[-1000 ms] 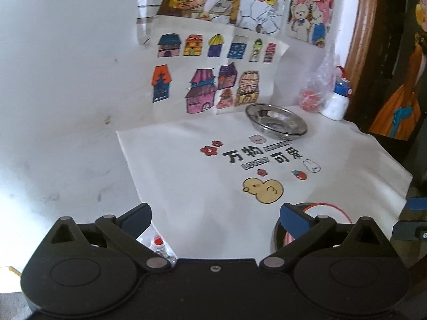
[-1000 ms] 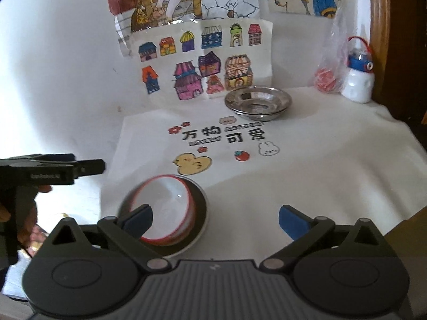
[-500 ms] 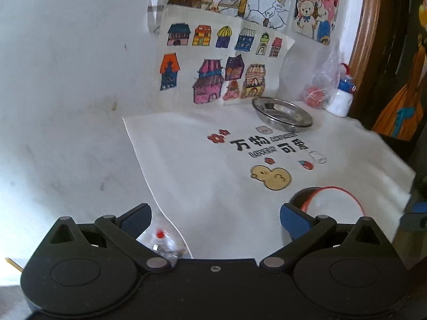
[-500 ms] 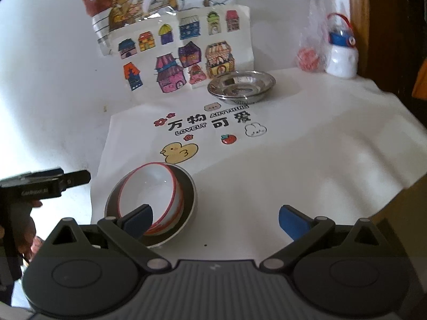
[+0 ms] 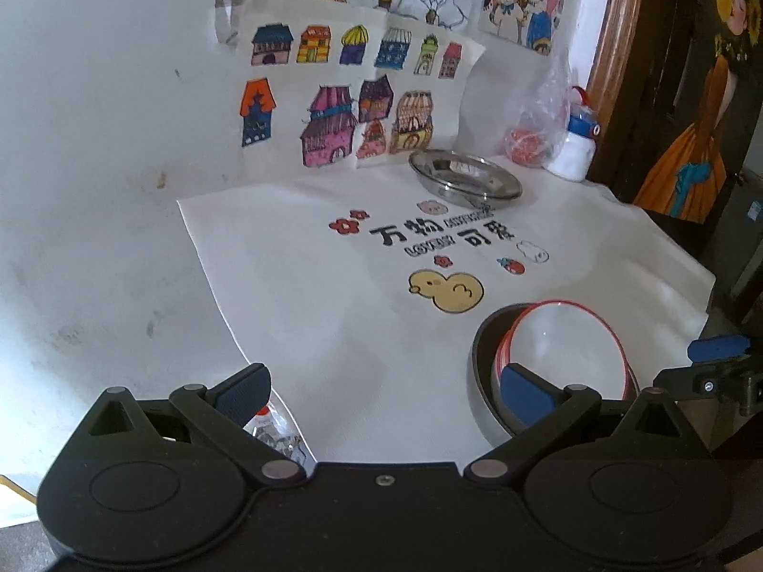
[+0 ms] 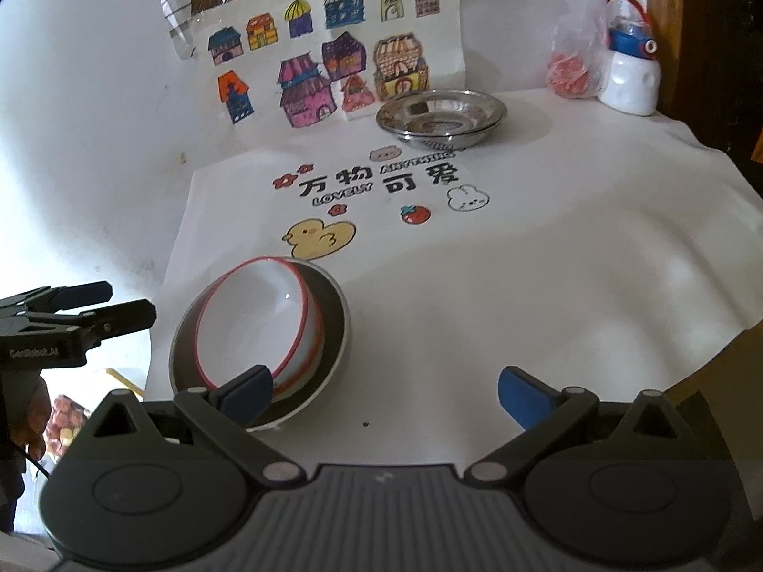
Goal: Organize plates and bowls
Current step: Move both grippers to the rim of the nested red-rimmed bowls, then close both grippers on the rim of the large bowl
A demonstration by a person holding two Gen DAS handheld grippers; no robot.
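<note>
Right wrist view puts the red-rimmed bowl (image 6: 257,324), tilted in a dark bowl (image 6: 334,314), near-left of the wide-open, empty right hand-held gripper (image 6: 386,393).

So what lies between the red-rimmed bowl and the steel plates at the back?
No dishes: between the red-rimmed bowl and the steel plates lies only the white cloth with its printed duck and lettering, clearest in the right wrist view.

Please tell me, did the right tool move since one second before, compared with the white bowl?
Yes. In its own view the white bowl and metal dishes sit higher and further right than earlier, so the open right tool went leftward and tilted down.
</note>
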